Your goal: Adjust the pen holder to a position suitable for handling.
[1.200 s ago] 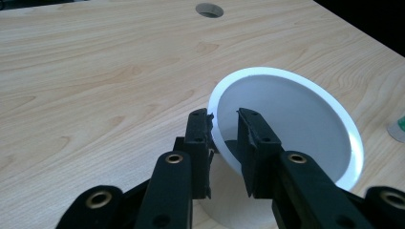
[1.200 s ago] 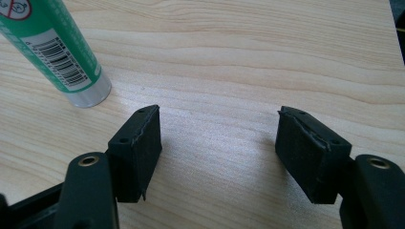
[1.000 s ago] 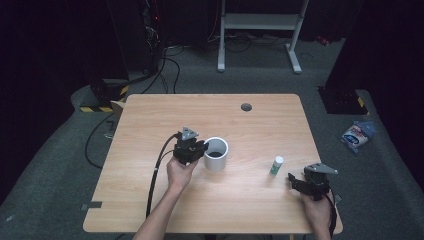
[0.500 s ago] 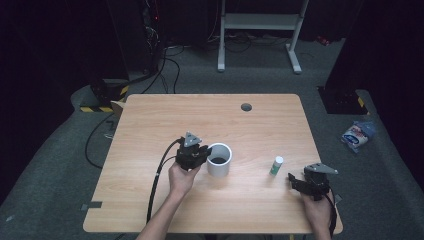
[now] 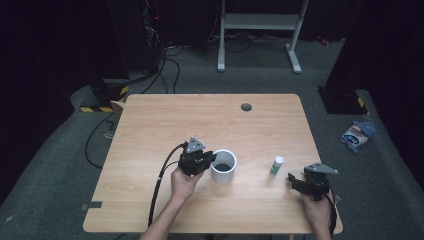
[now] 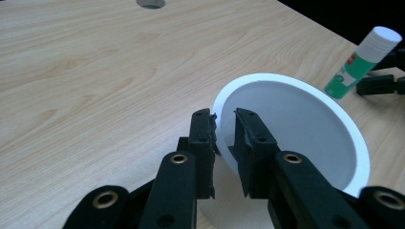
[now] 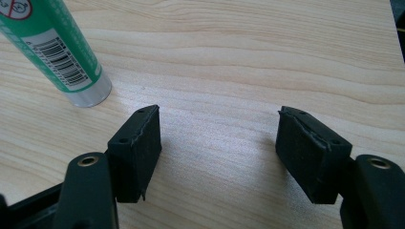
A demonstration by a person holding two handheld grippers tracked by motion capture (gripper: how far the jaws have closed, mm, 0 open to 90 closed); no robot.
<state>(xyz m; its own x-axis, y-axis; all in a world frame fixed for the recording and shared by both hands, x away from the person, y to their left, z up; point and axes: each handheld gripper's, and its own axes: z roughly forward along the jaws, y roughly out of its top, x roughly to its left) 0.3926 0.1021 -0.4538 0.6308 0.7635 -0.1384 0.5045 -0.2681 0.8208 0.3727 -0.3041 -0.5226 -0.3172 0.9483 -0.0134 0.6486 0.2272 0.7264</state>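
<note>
White cup rim pinched in my left gripper — one jaw inside, one outside; my right gripper rests wide open, empty — glue stick just ahead.

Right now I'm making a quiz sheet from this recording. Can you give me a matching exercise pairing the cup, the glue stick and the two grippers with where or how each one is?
Things:
1. white cup
2. glue stick
3. left gripper
4. right gripper

States:
A. open over bare tabletop
B. stands upright and free, between the cup and the right gripper
C. shut on the cup's rim
D. pinched at its rim, one jaw inside and one outside

Pairs: 1-D, 2-B, 3-C, 4-A
</note>
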